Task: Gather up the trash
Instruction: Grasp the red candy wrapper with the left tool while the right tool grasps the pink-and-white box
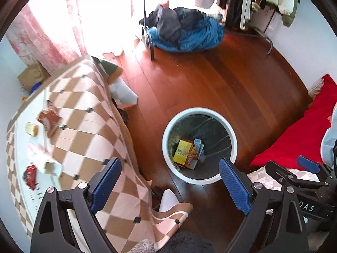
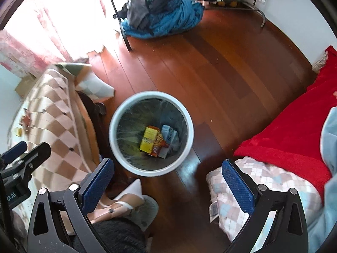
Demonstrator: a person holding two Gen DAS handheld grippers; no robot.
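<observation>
A white bin (image 1: 231, 130) with a black liner stands on the wooden floor, below both grippers. Inside lie a yellow box (image 1: 183, 150), an orange packet (image 1: 192, 157) and a blue-white carton (image 1: 198, 143). My left gripper (image 1: 170, 161) is open and holds nothing. On the checked tablecloth (image 1: 88, 139) to the left lie a red wrapper (image 1: 49, 119), a yellow piece (image 1: 31, 128), crumpled white paper (image 1: 45, 160) and a red packet (image 1: 30, 174). In the right wrist view the bin (image 2: 189, 122) and the yellow box (image 2: 149, 139) sit ahead of my right gripper (image 2: 168, 162), open wide and empty.
A pile of blue and dark clothes (image 1: 185, 31) lies by a rack leg (image 1: 151, 48) at the far side. A red blanket (image 2: 294, 130) covers the bed on the right, with a checked quilt (image 2: 263, 185) at its edge. A person's dark trouser leg (image 2: 118, 236) is at the bottom.
</observation>
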